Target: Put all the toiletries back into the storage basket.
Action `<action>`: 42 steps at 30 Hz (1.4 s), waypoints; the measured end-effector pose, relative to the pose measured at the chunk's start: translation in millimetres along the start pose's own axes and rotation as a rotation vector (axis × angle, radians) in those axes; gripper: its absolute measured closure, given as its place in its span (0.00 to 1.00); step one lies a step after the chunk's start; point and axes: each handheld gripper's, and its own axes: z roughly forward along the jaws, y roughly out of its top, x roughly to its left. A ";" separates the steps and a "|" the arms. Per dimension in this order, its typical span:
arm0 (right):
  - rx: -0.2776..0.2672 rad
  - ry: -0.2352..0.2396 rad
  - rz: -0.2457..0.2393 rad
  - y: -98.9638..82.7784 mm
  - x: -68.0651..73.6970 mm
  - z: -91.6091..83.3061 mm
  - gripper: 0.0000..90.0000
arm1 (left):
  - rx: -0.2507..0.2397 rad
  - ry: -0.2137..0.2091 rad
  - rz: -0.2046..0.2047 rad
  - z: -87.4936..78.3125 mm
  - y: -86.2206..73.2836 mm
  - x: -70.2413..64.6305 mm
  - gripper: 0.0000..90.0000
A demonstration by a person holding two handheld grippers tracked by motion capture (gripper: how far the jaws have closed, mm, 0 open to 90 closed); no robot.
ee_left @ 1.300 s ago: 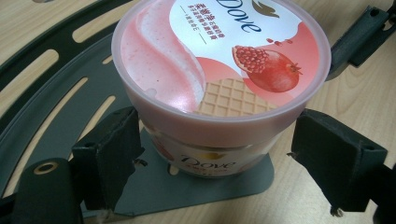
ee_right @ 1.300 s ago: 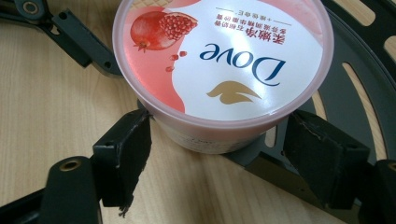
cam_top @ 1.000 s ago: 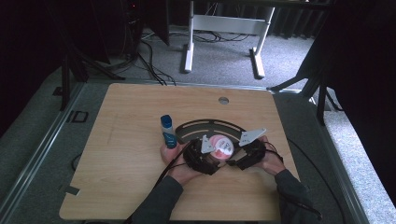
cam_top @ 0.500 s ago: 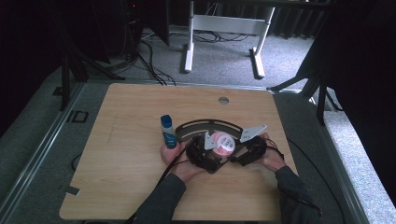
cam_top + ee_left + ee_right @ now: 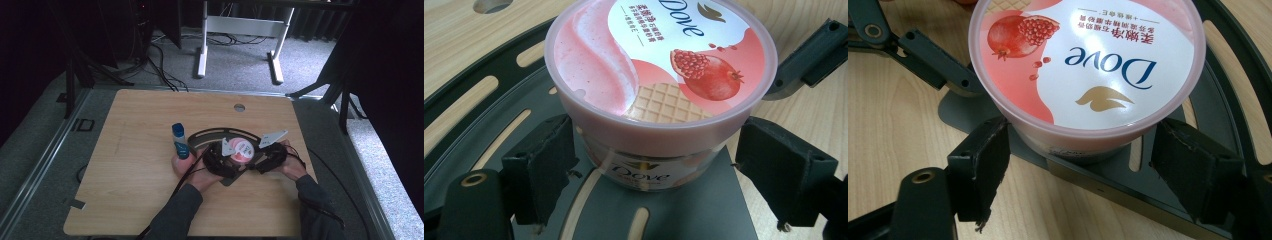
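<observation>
A pink Dove jar [image 5: 242,150] with a pomegranate lid stands on a dark slotted plate [image 5: 210,134] right of the table's middle. My left gripper [image 5: 227,157] comes at it from the left and my right gripper [image 5: 260,159] from the right. In the left gripper view the jar [image 5: 659,75] sits between the open jaws of the left gripper [image 5: 654,165], one pad [image 5: 549,160] close to its wall and the other a little apart. The right gripper [image 5: 1078,160] likewise straddles the jar [image 5: 1088,65], with narrow gaps at both pads.
A blue-capped bottle [image 5: 179,140] stands upright just left of the left hand. The wooden table [image 5: 140,175] has a cable hole [image 5: 239,107] near its far edge. White desk legs [image 5: 202,45] and cables lie on the floor beyond.
The left gripper has edged slightly closer to the jar. The jar, the bottle and the right gripper stay where they were.
</observation>
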 end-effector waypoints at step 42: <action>0.029 -0.067 0.074 -7.3 -26.7 -2.5 0.27 | -0.003 -0.029 -0.077 35.1 15.1 12.8 0.19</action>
